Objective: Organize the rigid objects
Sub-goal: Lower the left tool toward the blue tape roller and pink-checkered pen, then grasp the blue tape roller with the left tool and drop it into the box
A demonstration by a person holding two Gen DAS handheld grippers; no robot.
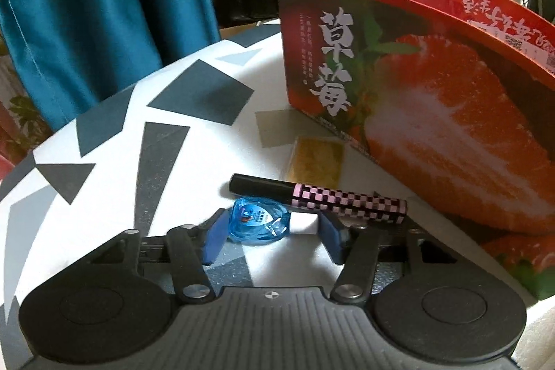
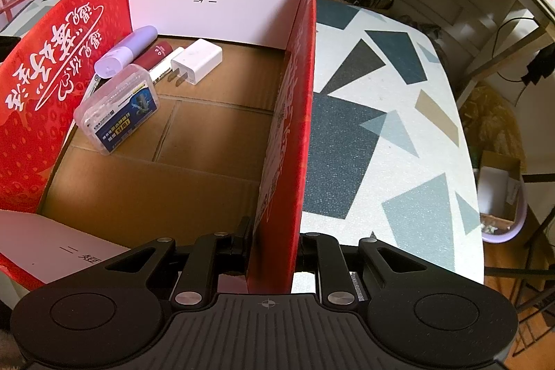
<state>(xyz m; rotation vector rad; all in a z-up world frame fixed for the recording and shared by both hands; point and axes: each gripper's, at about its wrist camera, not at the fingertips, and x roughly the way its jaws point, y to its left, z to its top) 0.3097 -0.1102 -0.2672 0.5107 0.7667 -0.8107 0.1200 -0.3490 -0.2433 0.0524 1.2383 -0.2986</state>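
The left gripper [image 1: 270,231] hangs low over the table [image 1: 166,162], its blue pads [image 1: 215,240] spread on either side of a small blue tape dispenser [image 1: 258,226]. The dispenser lies on the tabletop against the left pad, with a clear gap to the right pad; whether the left pad presses it cannot be told. Just beyond the dispenser lies a pen [image 1: 319,201] with a black cap and a pink-and-black chequered barrel, and just beyond the pen, a flat yellow packet [image 1: 317,162]. Both lie close to the foot of a red strawberry-printed box [image 1: 433,99], which stands to the right.

The right gripper [image 2: 274,248] is pinched on the near end of the box's [image 2: 62,58] right-hand wall [image 2: 298,113], one finger inside and one outside. Seen from above, the open box holds a cluster at its far left corner: a lilac tube [image 2: 126,51], a dark red stick [image 2: 154,56], a white marker [image 2: 166,65], a white plug charger [image 2: 196,61] and a clear plastic case with a blue label [image 2: 118,108]. The rest of the brown cardboard floor is bare. The table's [image 2: 381,127] white top carries grey and blue angular patches.
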